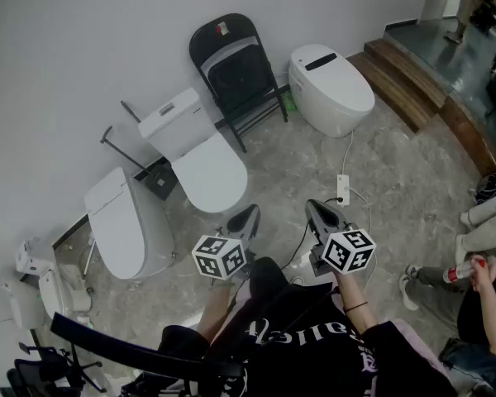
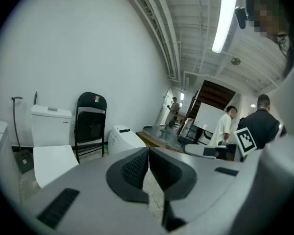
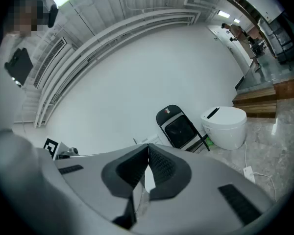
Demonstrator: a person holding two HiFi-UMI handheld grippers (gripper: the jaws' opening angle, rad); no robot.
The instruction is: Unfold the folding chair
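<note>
Black chair (image 1: 236, 69) shows everywhere; power strip (image 1: 342, 188) escapes left gripper view.

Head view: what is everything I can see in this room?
folding chair: one, black, folded, leaning on the white wall between two toilets
toilets: three, white, along the wall
power strip: one, white, on the grey floor, cable attached
steps: wooden, brown, upper right
bystander: one, dark clothes, right edge
left gripper: one, grey, shut and empty, lower centre, marker cube behind
right gripper: one, grey, shut and empty, beside the left one
</note>
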